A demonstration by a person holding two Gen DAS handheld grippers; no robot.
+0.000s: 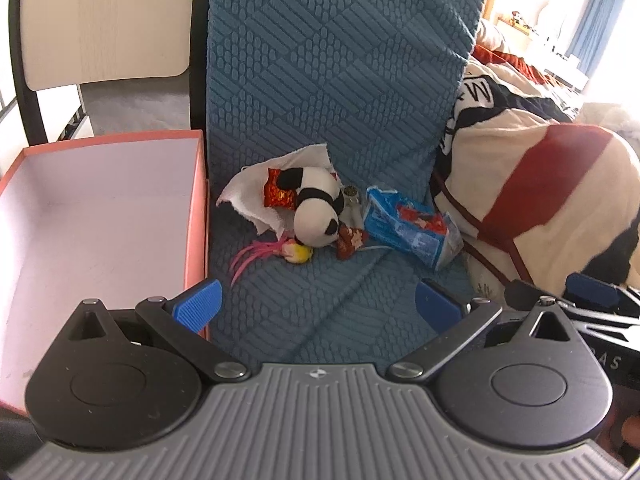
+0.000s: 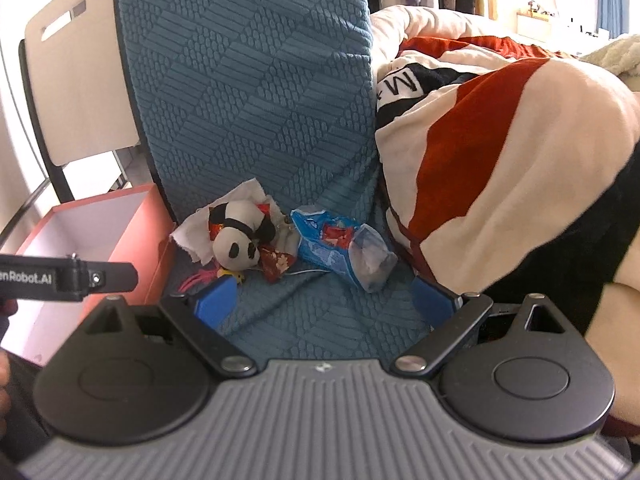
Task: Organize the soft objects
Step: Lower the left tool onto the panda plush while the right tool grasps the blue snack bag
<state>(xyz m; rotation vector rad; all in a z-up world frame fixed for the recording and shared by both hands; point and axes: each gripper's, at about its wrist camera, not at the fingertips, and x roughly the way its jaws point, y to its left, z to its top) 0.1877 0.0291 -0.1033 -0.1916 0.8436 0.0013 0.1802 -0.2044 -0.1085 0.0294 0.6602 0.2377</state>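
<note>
Both grippers, left gripper and right gripper, fingers spread and empty, facing panda plush beside pink box, probably ready for sorting.

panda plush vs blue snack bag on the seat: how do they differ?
The panda plush is black and white, rounded and stuffed; the blue snack bag is printed film, crumpled and mostly flat. The panda plush lies on a white tissue nearer the pink box; the blue snack bag lies nearer the blanket. Both rest on the teal seat cover, ungripped.
</note>
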